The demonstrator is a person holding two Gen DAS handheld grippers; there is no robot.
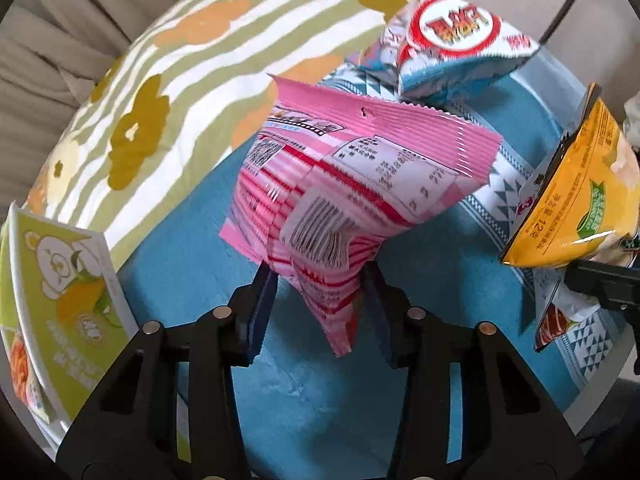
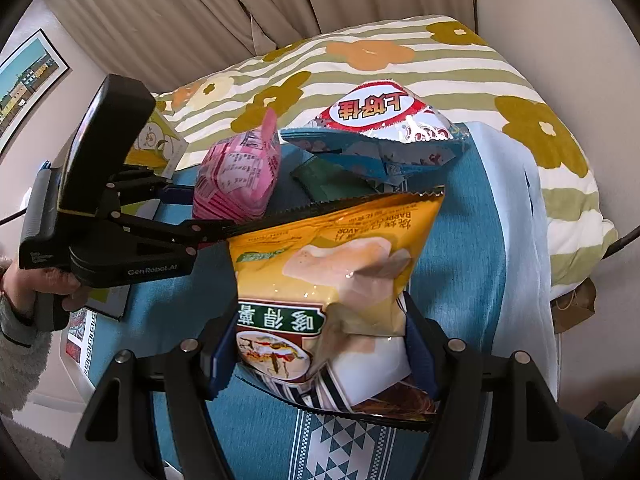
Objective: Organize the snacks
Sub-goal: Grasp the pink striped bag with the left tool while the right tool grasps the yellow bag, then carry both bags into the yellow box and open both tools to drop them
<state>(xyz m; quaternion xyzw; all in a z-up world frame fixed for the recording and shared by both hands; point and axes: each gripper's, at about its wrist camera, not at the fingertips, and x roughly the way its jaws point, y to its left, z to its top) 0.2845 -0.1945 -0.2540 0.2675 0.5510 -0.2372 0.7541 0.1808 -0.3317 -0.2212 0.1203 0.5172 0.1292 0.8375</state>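
Note:
A pink snack bag (image 1: 360,184) stands tilted on the blue cloth (image 1: 320,400), and my left gripper (image 1: 320,312) is shut on its lower corner, pads pressing from both sides. In the right wrist view the same pink bag (image 2: 236,176) sits in the left gripper (image 2: 196,214), which a hand holds. My right gripper (image 2: 320,356) is shut on a yellow chip bag (image 2: 340,252), with a white packet (image 2: 360,384) bunched under it between the jaws. In the left wrist view the yellow bag (image 1: 580,192) hangs at the right edge.
A blue-and-white bag with a red ring (image 1: 452,40) (image 2: 380,132) lies at the far side of the cloth (image 2: 452,260), with a dark green packet (image 2: 324,182) before it. A green box (image 1: 68,300) (image 2: 156,140) stands at the left. A flowered striped pillow (image 1: 180,80) (image 2: 400,64) lies behind.

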